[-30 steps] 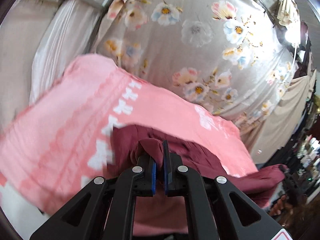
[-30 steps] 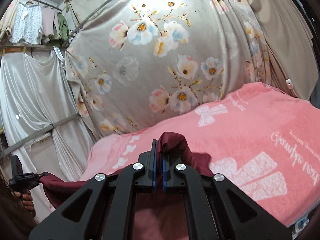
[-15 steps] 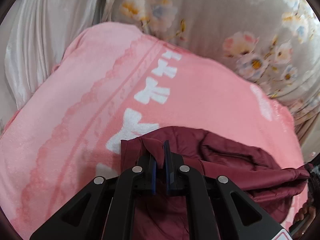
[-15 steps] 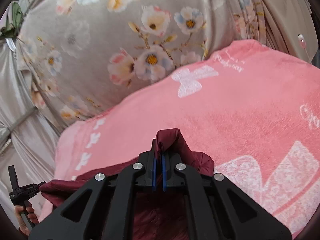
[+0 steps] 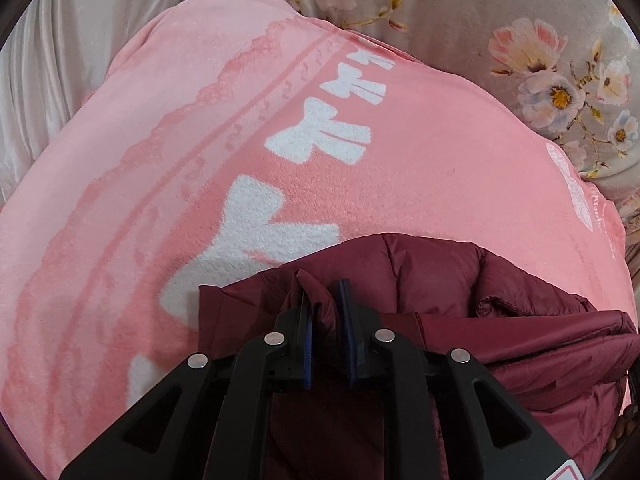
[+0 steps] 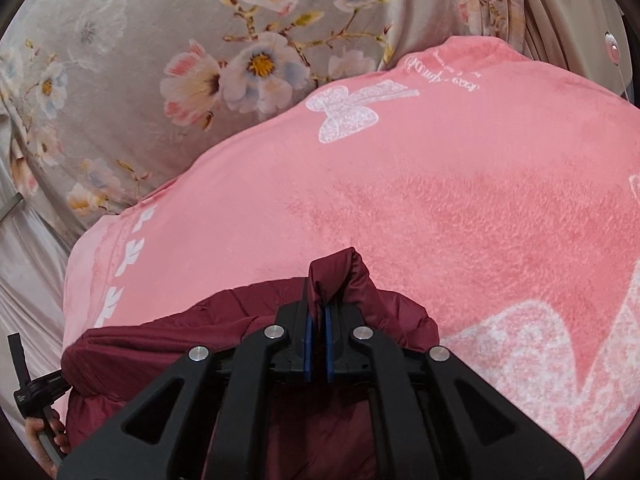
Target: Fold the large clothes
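A maroon puffer jacket (image 5: 440, 272) lies bunched on a pink blanket (image 5: 200, 120) with white bow prints. My left gripper (image 5: 324, 296) is at the jacket's near left corner, and its jaws are opening. A raised fold of maroon cloth stands loose between them, leaning on the left pad (image 5: 306, 320). In the right wrist view the jacket (image 6: 180, 320) spreads to the left over the blanket (image 6: 440, 200). My right gripper (image 6: 318, 304) is shut on a peaked fold of the jacket's edge, which sticks up past the fingertips.
A grey floral curtain (image 5: 520, 20) hangs behind the blanket and also fills the top of the right wrist view (image 6: 160, 40). Pale satin drapes (image 5: 60, 40) hang at the left. A hand (image 6: 38, 436) grips the other tool's handle at the lower left edge.
Both grippers came down and forward with the jacket, which now rests on the pink blanket. The left jaws have parted around their fold. The right jaws stay shut.
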Motion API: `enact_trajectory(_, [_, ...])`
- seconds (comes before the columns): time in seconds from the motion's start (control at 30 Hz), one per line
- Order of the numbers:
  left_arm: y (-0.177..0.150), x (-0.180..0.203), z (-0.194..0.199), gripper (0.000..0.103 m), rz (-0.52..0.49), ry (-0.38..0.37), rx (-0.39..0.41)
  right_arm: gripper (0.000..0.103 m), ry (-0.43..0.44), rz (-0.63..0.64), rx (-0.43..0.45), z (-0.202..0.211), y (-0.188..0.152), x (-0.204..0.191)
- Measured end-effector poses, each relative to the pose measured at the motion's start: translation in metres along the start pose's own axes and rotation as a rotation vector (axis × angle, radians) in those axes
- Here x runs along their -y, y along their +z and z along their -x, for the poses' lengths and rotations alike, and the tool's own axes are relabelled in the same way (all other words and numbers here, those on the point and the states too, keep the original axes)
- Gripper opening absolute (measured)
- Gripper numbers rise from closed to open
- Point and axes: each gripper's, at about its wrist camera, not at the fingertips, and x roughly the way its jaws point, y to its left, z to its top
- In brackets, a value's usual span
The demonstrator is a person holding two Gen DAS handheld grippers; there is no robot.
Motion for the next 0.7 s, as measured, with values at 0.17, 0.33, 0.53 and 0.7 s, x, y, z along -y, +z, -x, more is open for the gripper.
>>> enact_trajectory(0.17, [-0.004, -0.002, -0.005, 0.018, 0.019, -0.04, 0.046, 0.007, 0.014, -0.036, -0.024, -0.011, -0.005, 0.008])
enact_trajectory(0.33, [-0.005, -0.012, 0.002, 0.022, 0.06, -0.109, 0.06, 0.013, 0.046, -0.057, -0.004, -0.004, -0.004, 0.011])
enact_trajectory(0.53, [-0.003, -0.041, 0.062, 0.066, 0.13, -0.153, 0.17, 0.063, 0.074, -0.091, 0.167, 0.057, 0.004, 0.019])
enact_trajectory(0.7, [0.013, -0.056, 0.069, 0.07, 0.158, -0.248, 0.125, 0.071, 0.103, -0.084, 0.051, 0.047, 0.013, 0.018])
